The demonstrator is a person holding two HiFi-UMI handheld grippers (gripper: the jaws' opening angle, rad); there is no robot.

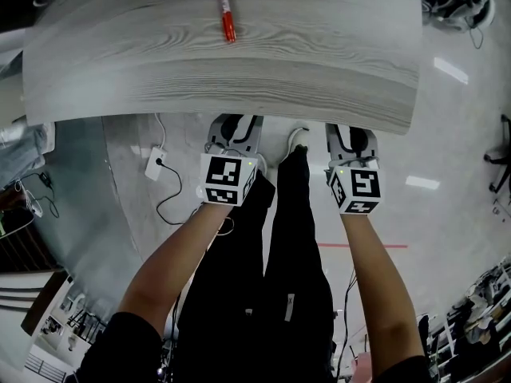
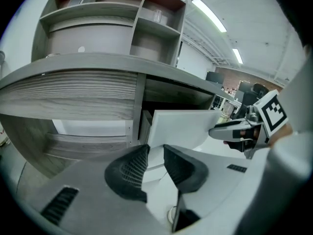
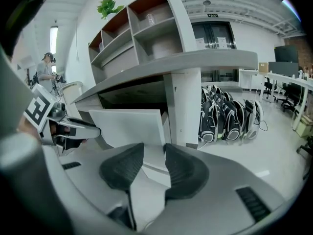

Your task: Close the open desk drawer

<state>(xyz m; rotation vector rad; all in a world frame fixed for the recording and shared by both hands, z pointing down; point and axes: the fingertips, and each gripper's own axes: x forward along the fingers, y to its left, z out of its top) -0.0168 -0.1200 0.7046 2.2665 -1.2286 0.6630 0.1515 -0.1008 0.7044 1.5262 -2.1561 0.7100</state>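
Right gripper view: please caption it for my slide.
Right gripper, jaws apart, facing the white front of the open desk drawer; left gripper beside.

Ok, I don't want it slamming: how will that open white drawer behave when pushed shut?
The drawer has a flat, rigid-looking front, so it probably won't flex. It sits in the desk opening, so it should slide, not tip. With the left claw and right claw at opposite ends, skewing seems unlikely.

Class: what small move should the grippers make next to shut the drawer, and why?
Probably ease both forward until they meet the white drawer front. It stands out from under the desk, and the left gripper and right gripper face it with jaws slightly apart, holding nothing.
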